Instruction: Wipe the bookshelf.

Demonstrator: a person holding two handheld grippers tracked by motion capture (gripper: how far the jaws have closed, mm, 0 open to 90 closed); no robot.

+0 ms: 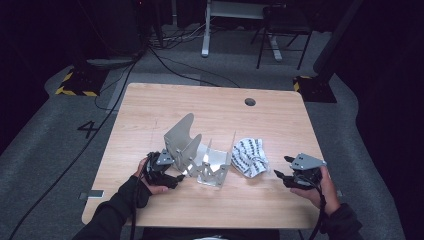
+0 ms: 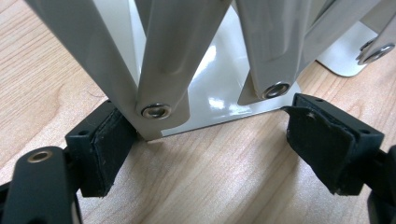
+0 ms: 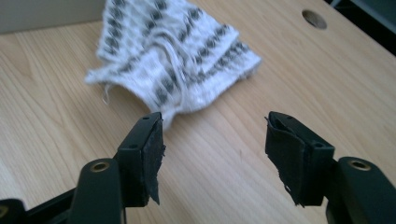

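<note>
- Grey sheet-metal rack, made of upright riveted dividers, is seen mid-table; nothing is held in its slots.
- White knitted cloth with dark pattern is crumpled just beside the rack.
- Left gripper: jaws spread around the rack's corner, one pad touching it.
- Right gripper: jaws spread, near the cloth.

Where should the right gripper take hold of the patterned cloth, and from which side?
Grip the near bunched edge of the patterned cloth, where a fold points toward the right gripper. Come in low along the table from the person's right. The jaws are open and already face that edge, and the metal rack stands on the cloth's far side, so that approach looks unobstructed.
</note>
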